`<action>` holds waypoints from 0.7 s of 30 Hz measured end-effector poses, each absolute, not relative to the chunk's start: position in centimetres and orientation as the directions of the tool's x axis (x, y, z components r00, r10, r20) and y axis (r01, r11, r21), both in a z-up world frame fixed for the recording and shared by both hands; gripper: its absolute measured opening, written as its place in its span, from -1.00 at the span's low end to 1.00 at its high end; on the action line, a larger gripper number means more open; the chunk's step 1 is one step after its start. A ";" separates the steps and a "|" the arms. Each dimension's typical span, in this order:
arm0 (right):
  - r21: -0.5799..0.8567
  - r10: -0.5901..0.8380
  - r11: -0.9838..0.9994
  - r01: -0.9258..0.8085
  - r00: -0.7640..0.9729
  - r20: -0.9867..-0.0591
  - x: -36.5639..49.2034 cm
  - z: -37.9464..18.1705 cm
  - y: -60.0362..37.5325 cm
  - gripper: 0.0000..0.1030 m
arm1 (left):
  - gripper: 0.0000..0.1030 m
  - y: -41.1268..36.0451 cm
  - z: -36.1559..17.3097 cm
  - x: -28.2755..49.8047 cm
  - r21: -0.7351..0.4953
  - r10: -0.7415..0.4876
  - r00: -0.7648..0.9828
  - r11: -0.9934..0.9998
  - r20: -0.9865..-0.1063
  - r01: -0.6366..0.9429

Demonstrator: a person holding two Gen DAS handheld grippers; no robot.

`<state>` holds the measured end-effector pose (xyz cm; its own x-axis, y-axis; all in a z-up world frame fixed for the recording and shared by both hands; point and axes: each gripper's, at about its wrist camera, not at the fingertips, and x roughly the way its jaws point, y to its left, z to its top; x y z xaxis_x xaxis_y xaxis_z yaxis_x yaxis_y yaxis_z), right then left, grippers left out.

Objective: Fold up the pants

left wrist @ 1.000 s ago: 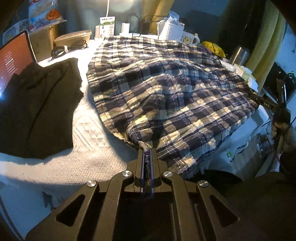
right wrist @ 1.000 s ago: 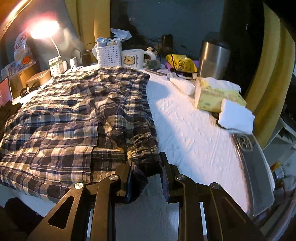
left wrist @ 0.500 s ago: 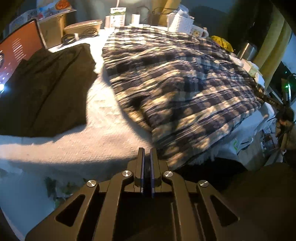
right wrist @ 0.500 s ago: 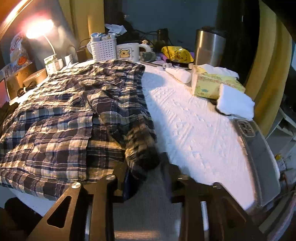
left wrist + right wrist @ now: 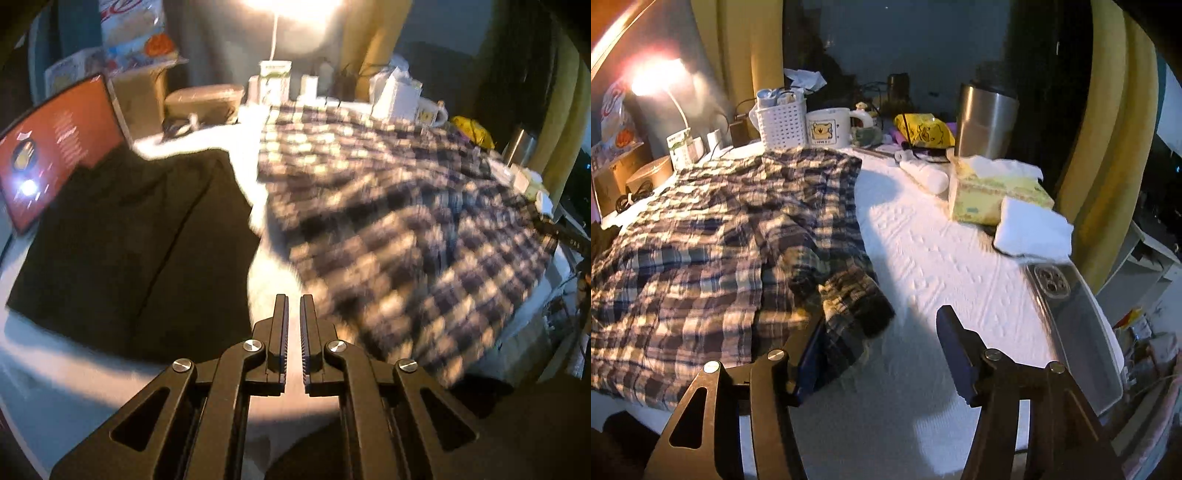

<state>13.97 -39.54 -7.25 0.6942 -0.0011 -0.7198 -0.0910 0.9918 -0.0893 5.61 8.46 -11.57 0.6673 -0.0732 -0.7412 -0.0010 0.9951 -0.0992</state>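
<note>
The plaid pants (image 5: pixel 399 221) lie spread and folded over on the white textured cover (image 5: pixel 942 258); they also show in the right wrist view (image 5: pixel 720 258). My left gripper (image 5: pixel 293 306) is slightly open and empty, just left of the pants' near corner. My right gripper (image 5: pixel 882 325) is wide open, with the pants' folded corner (image 5: pixel 860 299) lying loose between the fingers, nearer the left finger (image 5: pixel 809 350).
A black garment (image 5: pixel 122 247) lies to the left beside a red screen (image 5: pixel 55 151). At the back stand a lamp, a white basket (image 5: pixel 781 122), a mug (image 5: pixel 827 127) and a steel tumbler (image 5: pixel 986 122). A tissue box (image 5: pixel 993 192), a white cloth and a phone (image 5: pixel 1078 332) lie right.
My left gripper let go of the pants' corner, opened slightly and drew back to the left. My right gripper opened wide and released the folded corner, which now lies on the cover.
</note>
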 end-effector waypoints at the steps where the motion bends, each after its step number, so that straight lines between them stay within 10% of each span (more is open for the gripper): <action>1: -0.091 -0.002 0.992 -0.092 0.697 -0.717 14.2 -7.0 -39.4 0.18 | -0.79 8.4 -11.4 6.3 -0.100 -0.077 0.677 0.995 -0.732 0.005; 4: -0.099 -0.005 0.991 -0.093 0.703 -0.711 14.7 -6.2 -39.1 0.18 | -0.16 8.3 -11.6 8.7 -0.129 -0.117 0.682 0.991 -0.722 0.034; 6: -0.104 -0.013 0.991 -0.087 0.706 -0.708 15.0 -5.9 -39.0 0.18 | -0.12 8.0 -12.3 10.1 -0.157 -0.158 0.662 0.986 -0.733 0.062; 18: -0.104 -0.038 0.993 -0.056 0.679 -0.733 16.8 -6.9 -39.6 0.18 | -0.13 8.0 -14.7 15.5 -0.129 -0.136 0.638 0.990 -0.758 0.058; 21: -0.100 -0.031 0.993 -0.065 0.672 -0.740 17.5 -7.2 -39.3 0.18 | -0.75 8.0 -14.8 16.2 -0.071 -0.083 0.644 0.996 -0.760 0.045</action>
